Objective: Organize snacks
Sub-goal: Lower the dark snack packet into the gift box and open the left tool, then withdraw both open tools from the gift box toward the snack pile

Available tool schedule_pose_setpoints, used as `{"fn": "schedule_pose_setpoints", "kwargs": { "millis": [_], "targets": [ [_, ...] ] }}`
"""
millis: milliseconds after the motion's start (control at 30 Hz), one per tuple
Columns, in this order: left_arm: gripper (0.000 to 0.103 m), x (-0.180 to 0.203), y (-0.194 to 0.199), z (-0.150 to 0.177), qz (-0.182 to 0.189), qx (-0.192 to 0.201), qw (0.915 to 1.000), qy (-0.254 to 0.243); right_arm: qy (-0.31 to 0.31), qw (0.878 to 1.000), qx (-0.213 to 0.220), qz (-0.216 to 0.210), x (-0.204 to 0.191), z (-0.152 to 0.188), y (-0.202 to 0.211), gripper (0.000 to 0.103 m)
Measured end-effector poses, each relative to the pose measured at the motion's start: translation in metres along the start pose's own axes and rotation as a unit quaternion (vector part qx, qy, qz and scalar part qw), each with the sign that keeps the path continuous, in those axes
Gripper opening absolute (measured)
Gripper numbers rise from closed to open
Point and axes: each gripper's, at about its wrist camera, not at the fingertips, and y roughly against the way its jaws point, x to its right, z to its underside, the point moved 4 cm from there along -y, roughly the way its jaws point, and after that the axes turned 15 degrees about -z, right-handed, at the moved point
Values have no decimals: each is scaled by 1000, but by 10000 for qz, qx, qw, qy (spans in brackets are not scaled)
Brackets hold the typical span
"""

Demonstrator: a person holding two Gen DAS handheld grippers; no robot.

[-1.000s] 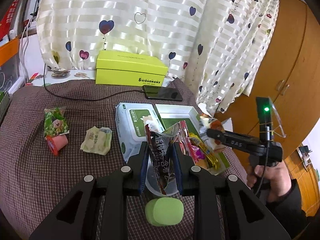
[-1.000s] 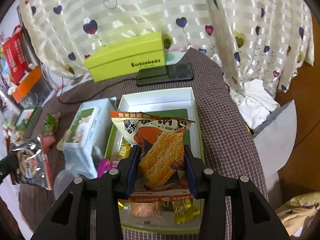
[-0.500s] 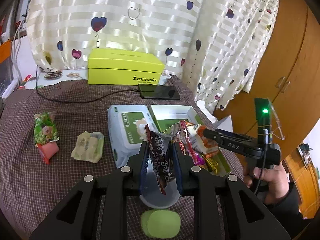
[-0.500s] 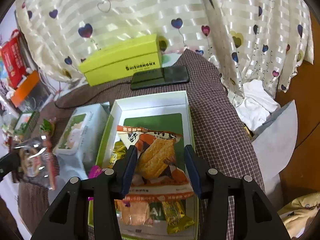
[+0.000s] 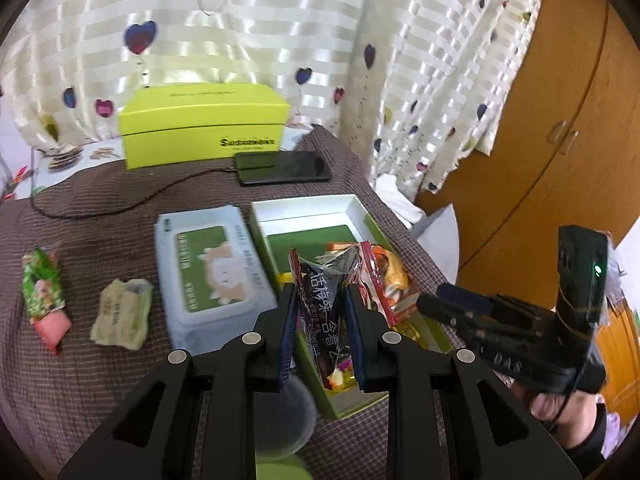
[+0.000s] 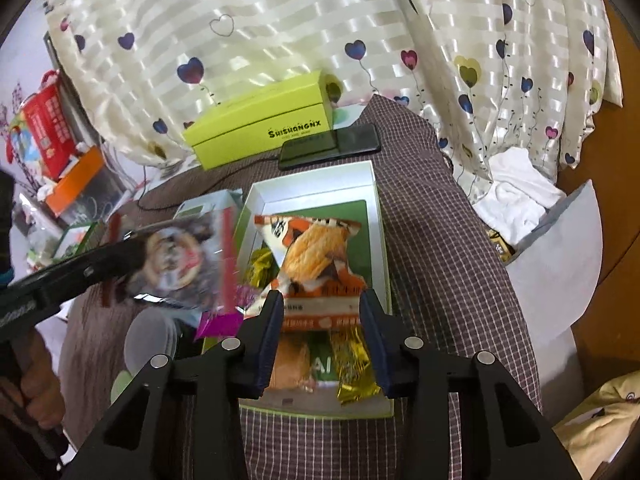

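My left gripper (image 5: 320, 297) is shut on a dark snack packet (image 5: 325, 304) with red edges, held upright over the near left part of the white box (image 5: 304, 205). In the right wrist view the same packet (image 6: 176, 260) hangs blurred at the box's left side. An orange cracker packet (image 6: 312, 256) lies flat in the white box (image 6: 377, 216), its lower end between the jaws of my right gripper (image 6: 321, 304). Those jaws are closing, but the pads stand clear of the packet. A gold packet (image 6: 354, 364) and other snacks lie at the box's near end.
A wet-wipes pack (image 5: 212, 268) lies left of the box. Further left are a pale green packet (image 5: 120, 314), a green packet (image 5: 40, 284) and a red jelly cup (image 5: 52, 326). A yellow-green box (image 5: 204, 124) and a charging phone (image 5: 284, 168) sit behind. A grey cup (image 5: 280, 416) stands near me.
My right gripper let go of the orange cracker packet, which now lies in the box, and drew back a little. My left gripper carried the dark packet rightward to the box.
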Motion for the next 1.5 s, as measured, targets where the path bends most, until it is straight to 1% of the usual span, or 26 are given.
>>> {"fn": "schedule_pose_setpoints", "kwargs": {
  "millis": [267,367,467,533,567,600,733,833,933,1067,1167,1267,1500],
  "targets": [
    [25,23,-33,-1,191,-359,9991,-104,-38,9998,-186,-94,1,13,-9,37],
    [25,28,-39,-3,231,-405,9988,-129,-48,9997,-230,-120,1,13,-16,37],
    [27,31,-47,-7,217,-451,9985,-200,-59,9995,-279,-139,0,11,-24,38],
    [31,30,-50,-7,180,-478,9985,-183,-64,9995,-282,-136,0,9,-29,38],
    [39,28,-51,-8,157,-465,9987,-140,-70,9995,-286,-129,1,7,-32,38],
    [45,24,-49,-9,179,-406,9990,-61,-93,9994,-302,-107,2,5,-36,37],
    [46,11,-43,-13,200,-322,9992,134,-88,9994,-321,59,8,-6,-50,37],
    [46,1,-32,-16,178,-188,9994,229,-83,9990,-390,178,15,-15,-65,37],
    [46,-6,-22,-18,150,-64,9996,248,-48,9991,-371,199,18,-24,-71,37],
    [46,-14,-14,-15,178,-65,9993,310,29,9994,-296,176,11,-28,-62,37],
    [46,-18,-9,-11,239,-106,9990,372,55,9997,-226,103,3,-23,-48,37],
    [46,-21,0,-6,214,-75,9990,394,97,9998,-152,93,-7,-16,-31,38],
    [46,-26,26,12,137,58,9992,358,307,9995,-17,6,-40,-2,7,43]
  ]
}}
